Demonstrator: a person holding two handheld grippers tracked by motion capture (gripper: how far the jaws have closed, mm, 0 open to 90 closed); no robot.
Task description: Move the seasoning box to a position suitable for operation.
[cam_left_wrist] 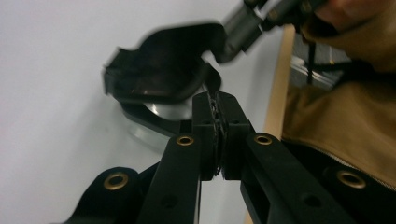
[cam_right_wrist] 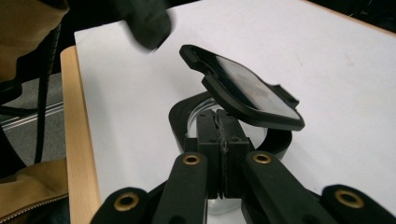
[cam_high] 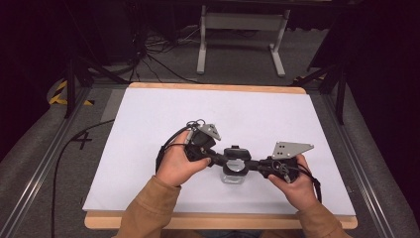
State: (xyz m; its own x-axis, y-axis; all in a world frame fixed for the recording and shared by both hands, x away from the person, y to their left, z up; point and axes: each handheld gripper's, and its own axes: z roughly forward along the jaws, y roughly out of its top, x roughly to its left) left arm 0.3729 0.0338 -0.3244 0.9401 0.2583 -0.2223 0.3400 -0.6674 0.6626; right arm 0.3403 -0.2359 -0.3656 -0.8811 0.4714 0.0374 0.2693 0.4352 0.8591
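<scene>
High view: left gripper (cam_high: 221, 159) and right gripper (cam_high: 253, 164) meet at a clear jar (cam_high: 234, 169) near the white table's (cam_high: 148, 129) front edge; left gripper view: jaws pressed together beside its black lid (cam_left_wrist: 161, 70); right gripper view: jaws together at the black collar (cam_right_wrist: 177, 122).

My sleeves (cam_high: 148, 203) are tan-brown, cuffs ribbed; my left gripper (cam_high: 218, 157) and right gripper (cam_high: 255, 165) are matte black; each carries a grey three-cornered plate (cam_high: 291, 148) drilled with small holes, mine at 12 o'clock of each hand; black cable (cam_high: 166, 146) loops off at 9 o'clock; jaws show brass-ringed rivets (cam_right_wrist: 192, 159) and ridged inner pads (cam_left_wrist: 215, 121).
</scene>
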